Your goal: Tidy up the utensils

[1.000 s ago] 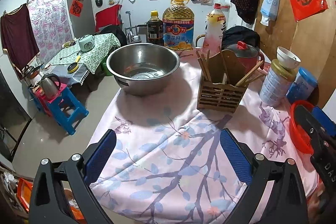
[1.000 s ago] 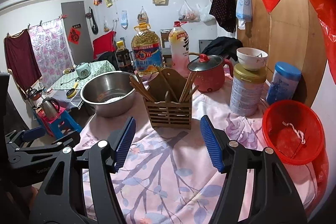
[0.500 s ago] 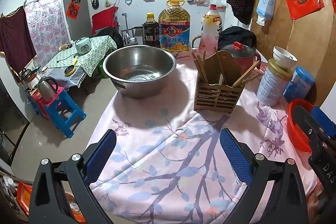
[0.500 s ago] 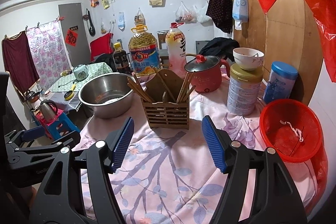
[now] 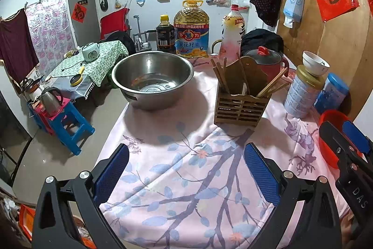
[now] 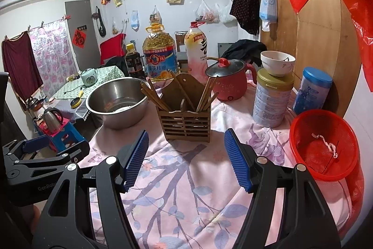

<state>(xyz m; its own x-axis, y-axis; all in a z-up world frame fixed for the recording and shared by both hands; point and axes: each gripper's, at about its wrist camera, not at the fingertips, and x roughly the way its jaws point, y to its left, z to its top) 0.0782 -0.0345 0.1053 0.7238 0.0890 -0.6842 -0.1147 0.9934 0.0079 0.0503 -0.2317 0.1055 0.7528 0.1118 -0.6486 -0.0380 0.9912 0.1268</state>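
Both grippers hang over the near part of the table, above a soft pink cloth (image 5: 186,169) printed with blue leaves and dark branches, and both are empty. The left gripper (image 5: 186,169) has its ribbed blue pads (image 5: 261,172) spread wide with only cloth showing between them. The right gripper (image 6: 186,155) has its jaws well apart too, gripping nothing. Straight ahead of the right gripper, mid-table, stands the slatted wooden utensil holder (image 6: 186,125), a boxy crate with a rounded backboard, and brown wooden chopsticks (image 6: 153,97) fan out of it, leaning left and right, with some slots showing gaps. Just beside it on the left sits a shiny round stainless steel bowl (image 5: 152,78), smooth-walled, close to the table's left edge, where the cloth drops off toward the floor. To the right stand a tall metal tin with a gold lid (image 6: 271,97), a white ceramic bowl (image 6: 277,62) perched on top, and a red plastic mesh basket (image 6: 324,144) near the right edge. Between the grippers and the holder the cloth lies bare, with open room to move.
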